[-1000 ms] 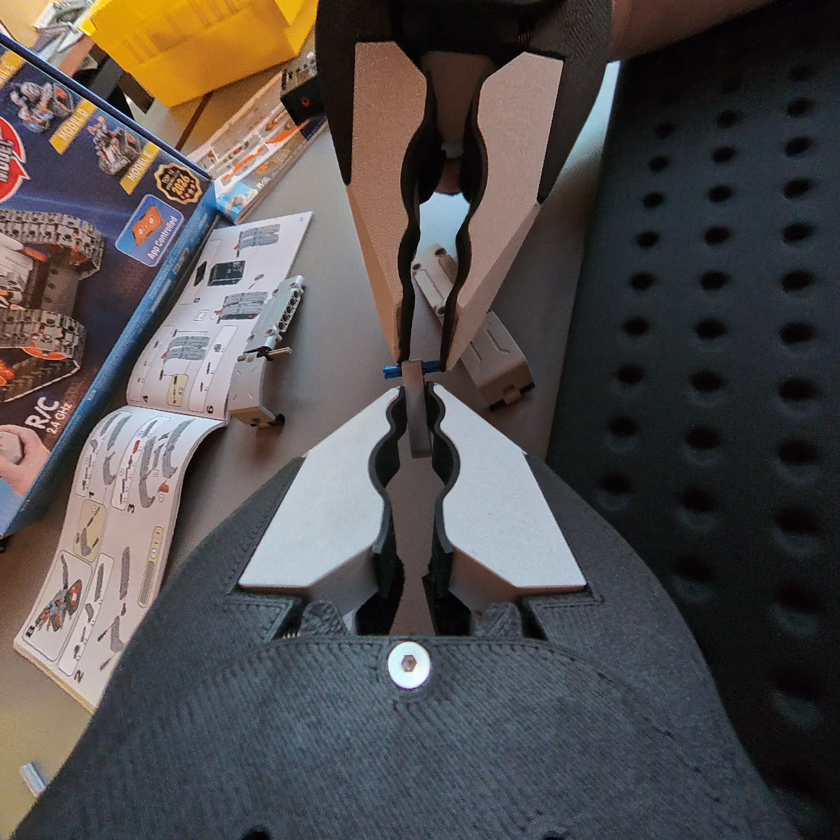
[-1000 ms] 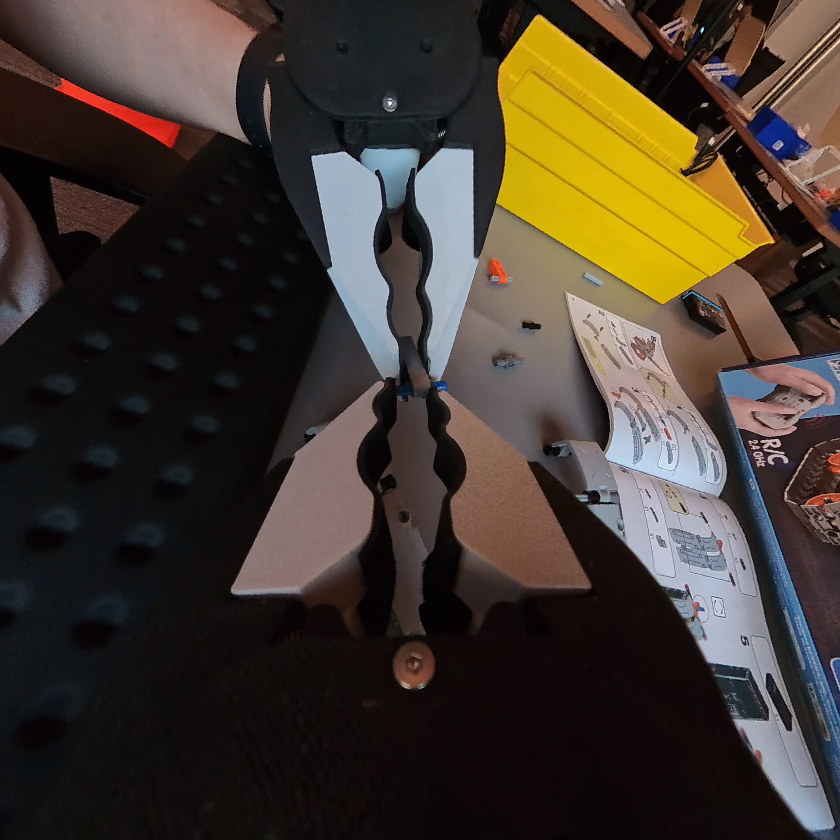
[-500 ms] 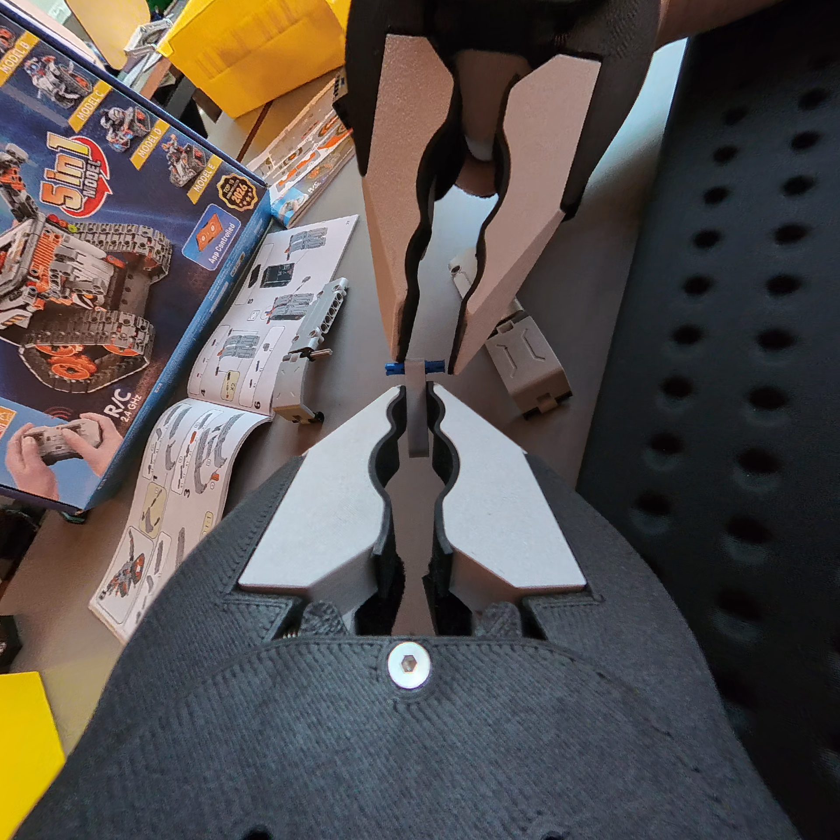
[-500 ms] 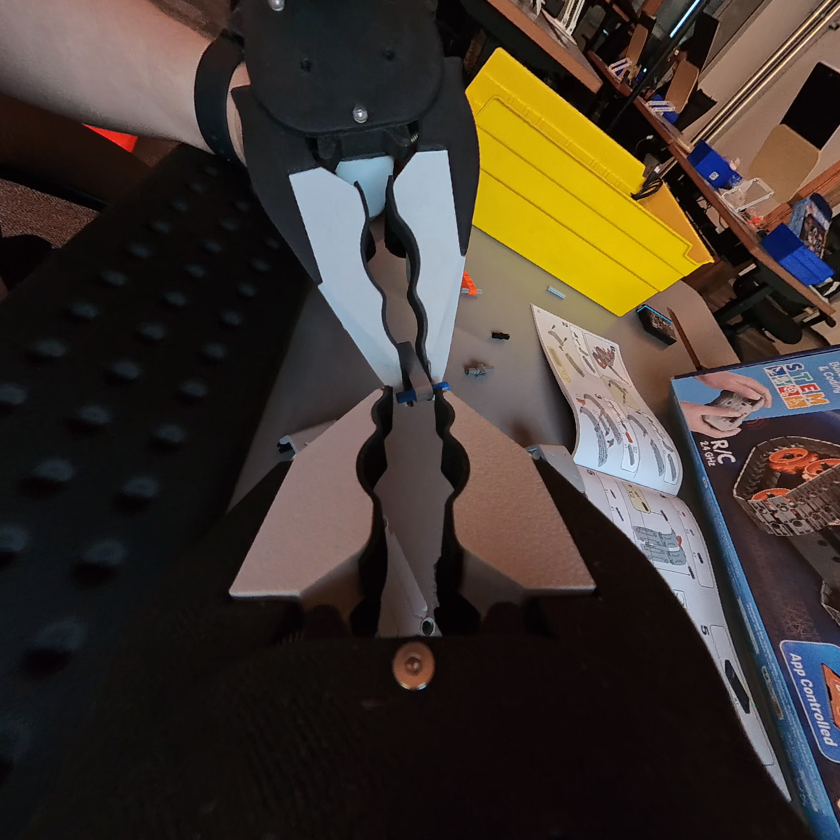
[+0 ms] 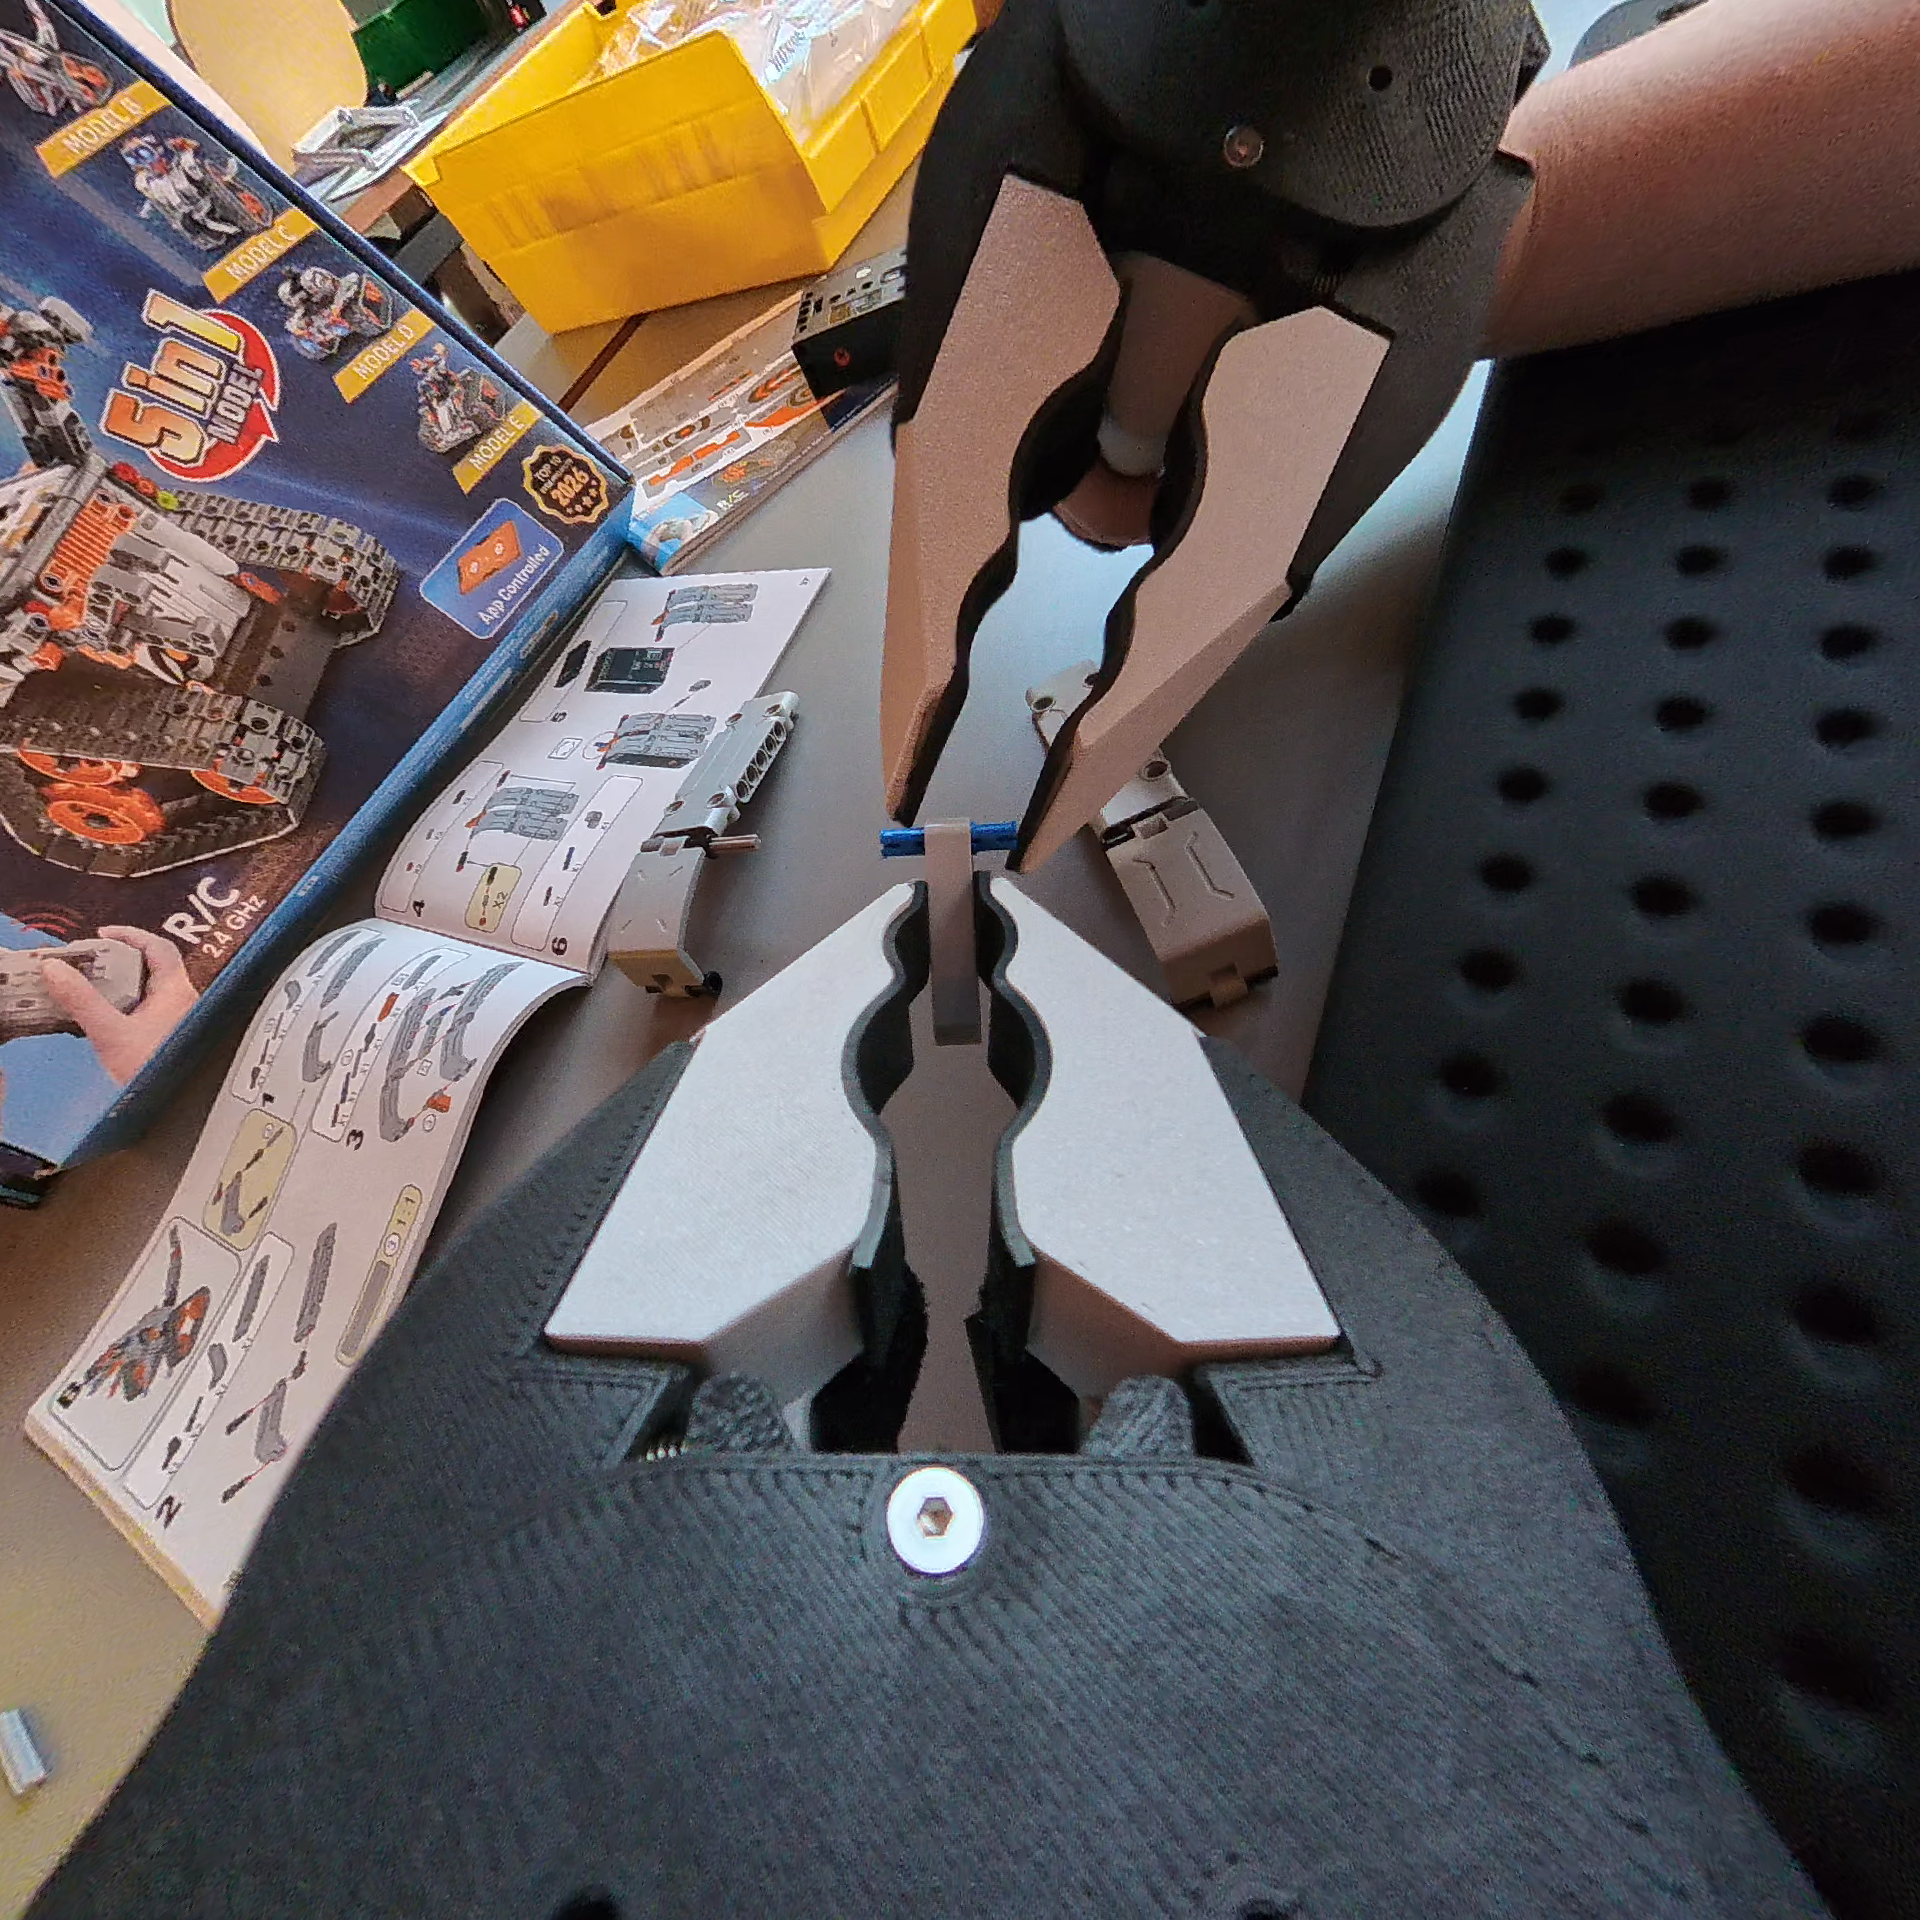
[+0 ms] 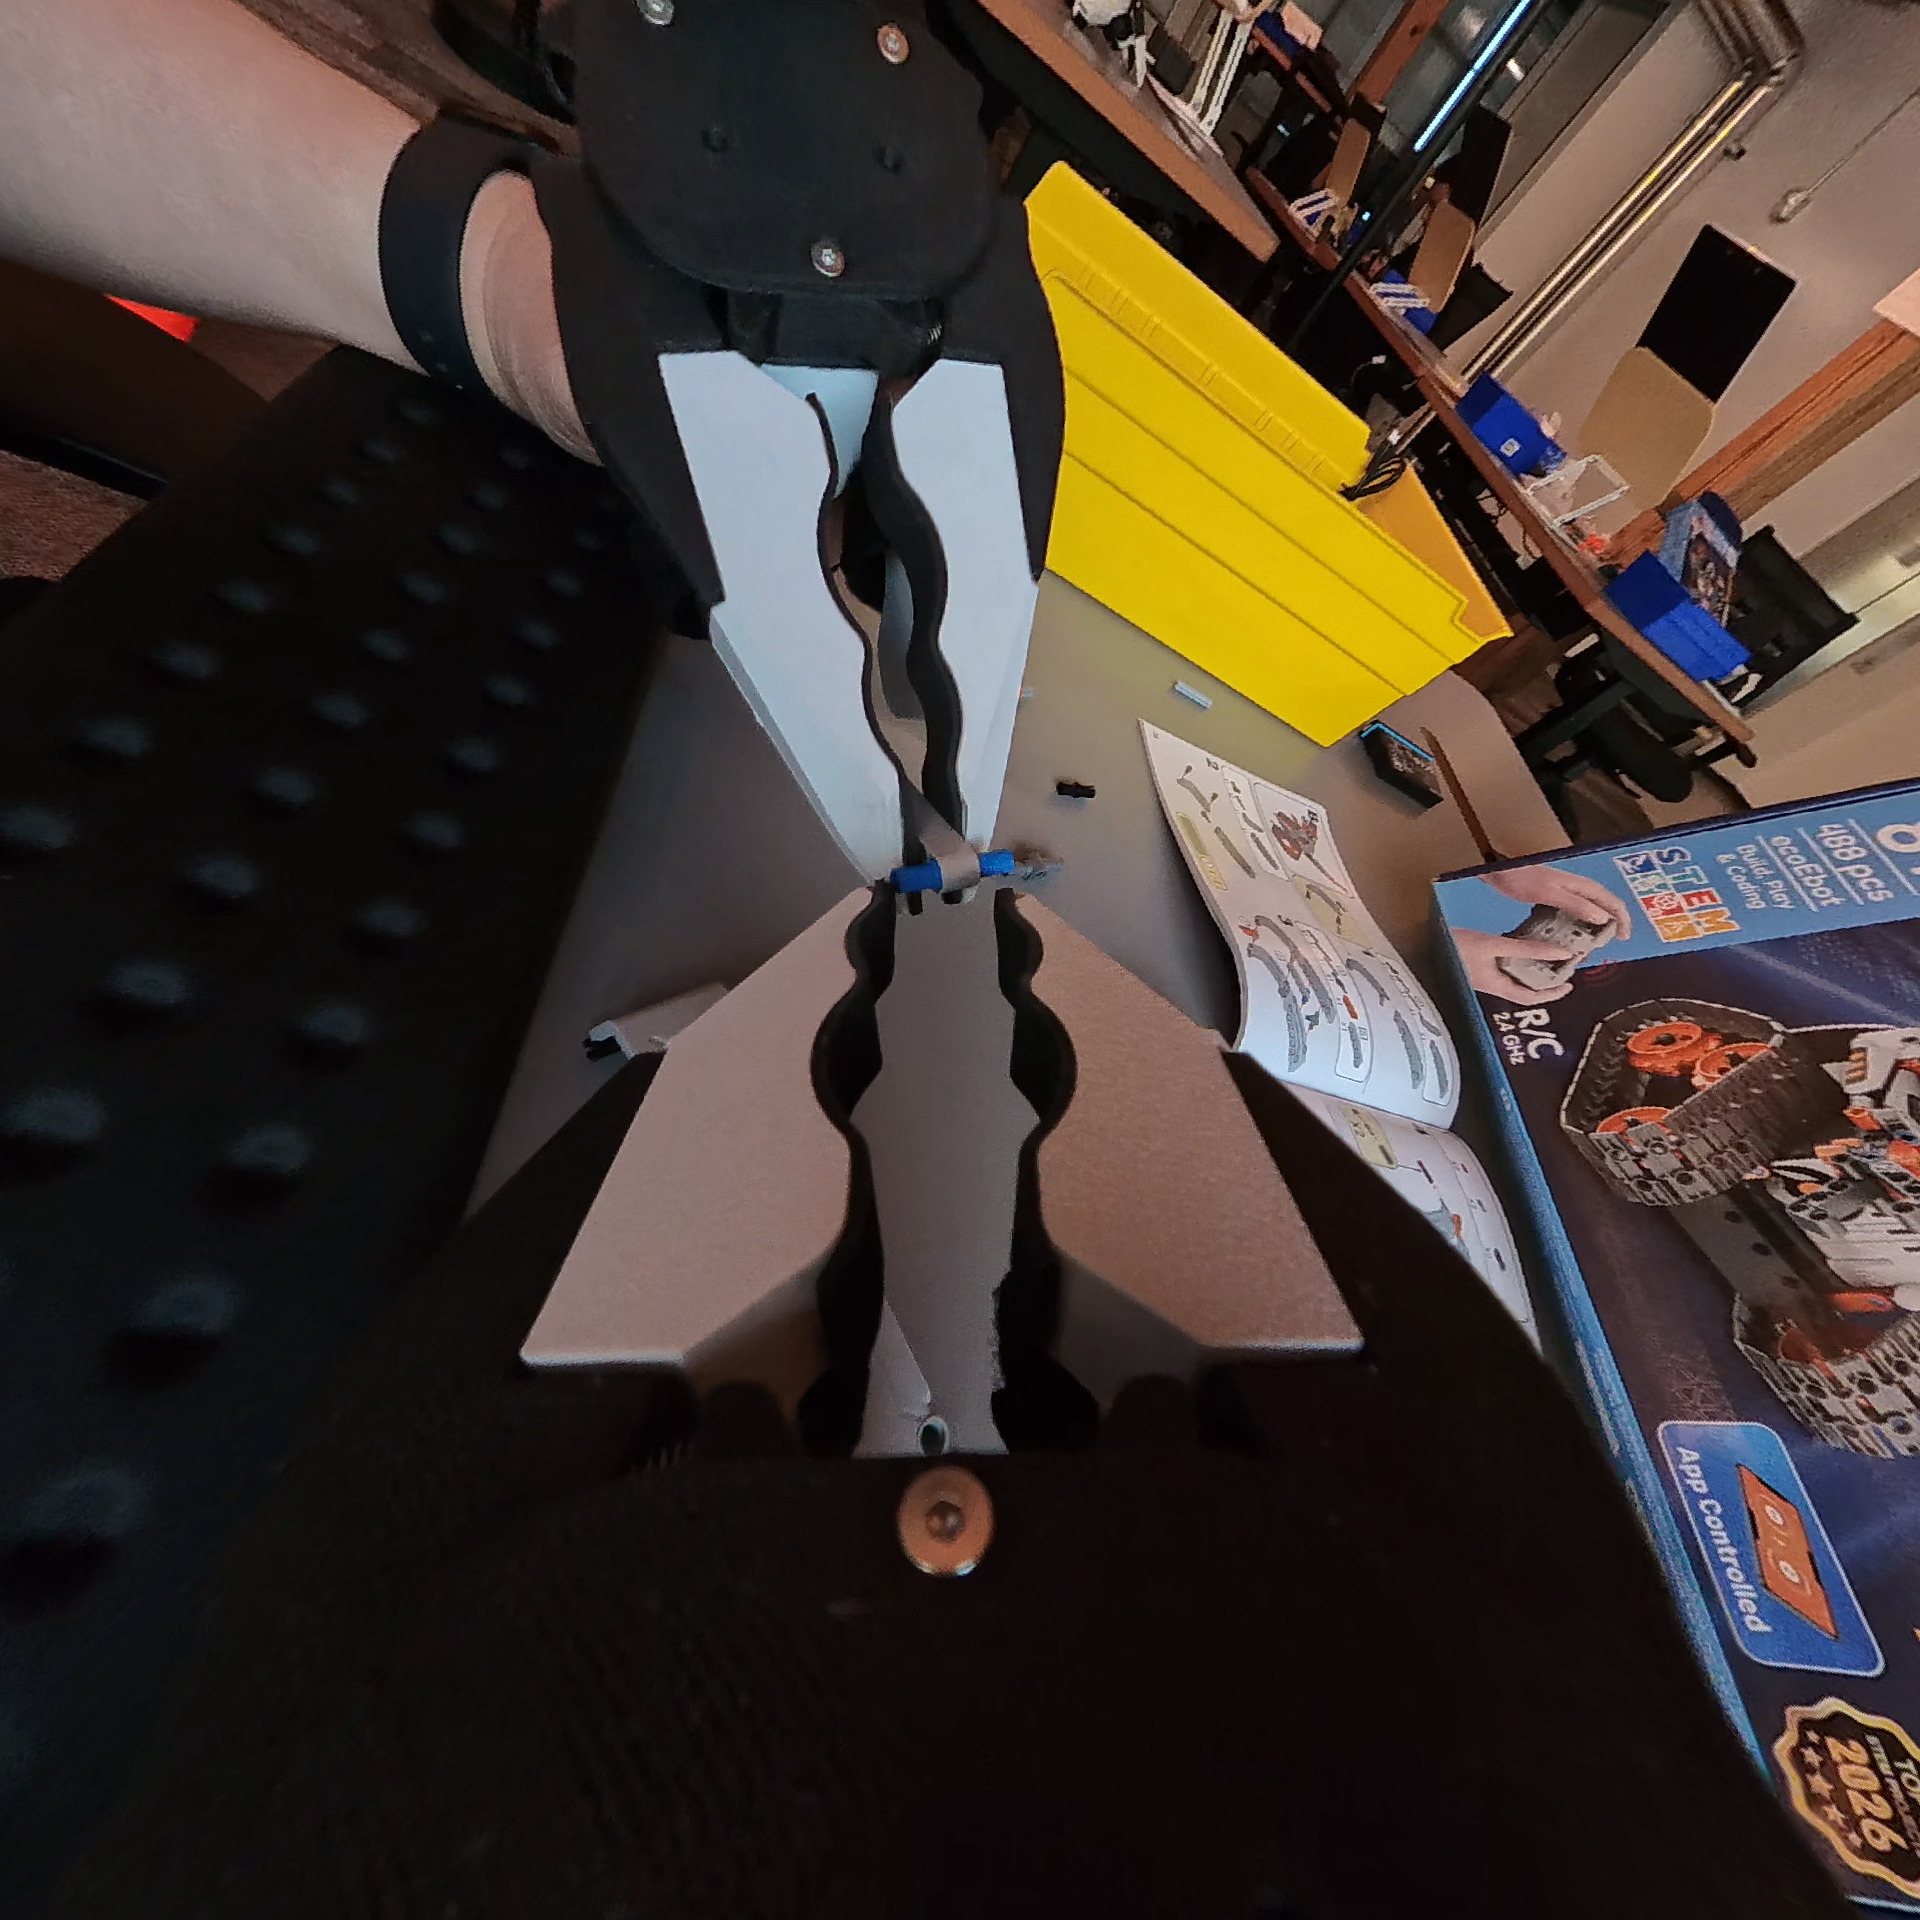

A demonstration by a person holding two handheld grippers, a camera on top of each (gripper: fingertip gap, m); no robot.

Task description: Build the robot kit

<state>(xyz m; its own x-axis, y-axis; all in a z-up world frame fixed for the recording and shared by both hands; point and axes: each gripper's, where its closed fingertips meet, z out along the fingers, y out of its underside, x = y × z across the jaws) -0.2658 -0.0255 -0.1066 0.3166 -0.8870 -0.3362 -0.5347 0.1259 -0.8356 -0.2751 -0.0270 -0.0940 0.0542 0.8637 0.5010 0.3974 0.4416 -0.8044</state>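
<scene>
My left gripper point(image 5: 951, 891) is shut on a flat grey beam point(image 5: 954, 966) held above the table. A blue pin point(image 5: 896, 841) sits crosswise through the beam's far tip. My right gripper point(image 5: 964, 840) comes in from above, tip to tip with the left one, and is open, one fingertip on each side of the pin. In the right wrist view my right gripper point(image 6: 945, 906) is open just below the blue pin point(image 6: 916, 878). The left gripper point(image 6: 940, 847) reaches down from the top, shut on the beam point(image 6: 961, 868).
A blue toy box point(image 5: 208, 520) point(image 6: 1714, 1143) and an open instruction booklet point(image 5: 416, 1039) point(image 6: 1330, 987) lie on the grey table. Grey parts point(image 5: 707, 821) point(image 5: 1184, 894) lie under the grippers. A yellow bin point(image 5: 675, 177) point(image 6: 1226, 499) stands behind. A black perforated surface point(image 5: 1662, 935) borders the table. The grippers are tip to tip, or close to it.
My right gripper's fingers have spread apart off the blue pin. The left gripper keeps its hold on the beam. Both views have tilted up a little.
</scene>
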